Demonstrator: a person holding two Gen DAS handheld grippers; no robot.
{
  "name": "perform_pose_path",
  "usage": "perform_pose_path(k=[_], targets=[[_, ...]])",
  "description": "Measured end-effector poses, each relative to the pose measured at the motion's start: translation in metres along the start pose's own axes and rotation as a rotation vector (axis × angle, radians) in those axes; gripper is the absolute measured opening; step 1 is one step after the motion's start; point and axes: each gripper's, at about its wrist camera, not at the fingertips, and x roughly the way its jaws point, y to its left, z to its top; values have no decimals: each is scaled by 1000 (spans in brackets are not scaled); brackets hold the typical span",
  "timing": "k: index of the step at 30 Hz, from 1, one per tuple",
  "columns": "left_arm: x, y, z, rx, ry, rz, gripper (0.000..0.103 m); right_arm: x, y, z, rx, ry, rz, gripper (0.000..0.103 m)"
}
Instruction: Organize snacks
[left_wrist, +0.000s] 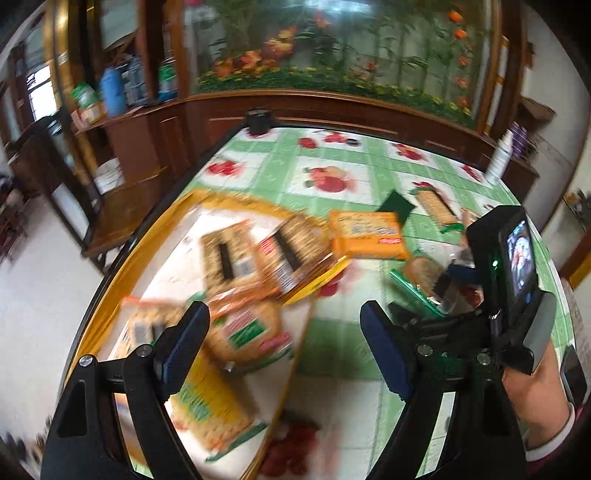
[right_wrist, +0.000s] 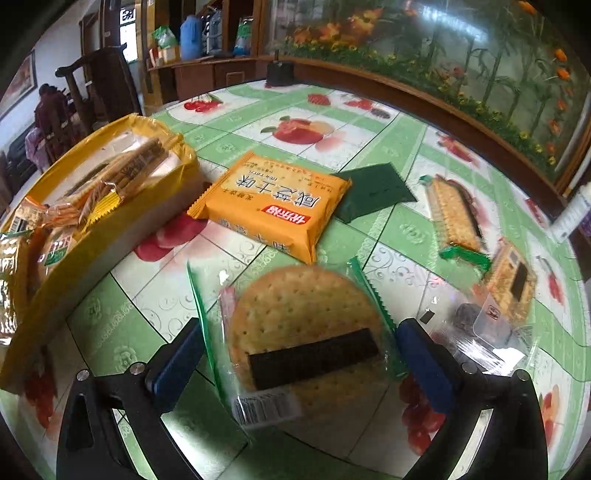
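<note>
On fruit-print green tablecloth (right_wrist: 388, 229): snack packs, yellow tray (right_wrist: 92, 236); wooden cabinets behind. Both tools spread, right tool (right_wrist: 306, 354) straddling round cracker pack (right_wrist: 303, 332).

Bright daylight; left view motion-blurred; fisheye edges warped, vignetted.

The round cracker pack (right_wrist: 303, 332) at six o'clock wears clear, glossy plastic film with a green crimped edge. The orange packet (right_wrist: 273, 206) at twelve o'clock is shiny printed foil. The tablecloth (right_wrist: 369, 122) looks like smooth, glossy vinyl. The yellow box (right_wrist: 110, 236) at nine o'clock looks like matt card. The cabinet (left_wrist: 147, 147) is polished wood.
</note>
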Motion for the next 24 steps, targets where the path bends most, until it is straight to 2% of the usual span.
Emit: perform_pose_path(k=[2,3,4,5,7,9,12,16,24], targets=[[6,-17,15,69,2,-10,84,0,-7,-1,23,2,39,94],[9,-25,22,101,-1,-10,84,-2,-13,-3,47,-3,46,77],[14,-36,29,142,-1,-9,84,-6,-17,-5,66,-14,41,70],[20,-45,35,177,0,-9,84,-10,-24,-6,102,-11,65,68],[34,-65,46,258,15,-3,84,-18,-35,-12,160,-14,123,55],[47,-77,52,298,34,15,84,-28,-42,-20,185,-23,132,51],[68,-91,60,282,66,61,84,-42,-50,-33,219,-42,157,46],[86,-116,67,244,59,115,84,-65,-66,-53,308,-81,213,18],[132,-136,72,228,111,197,84,-88,-78,-78,315,-100,174,19]])
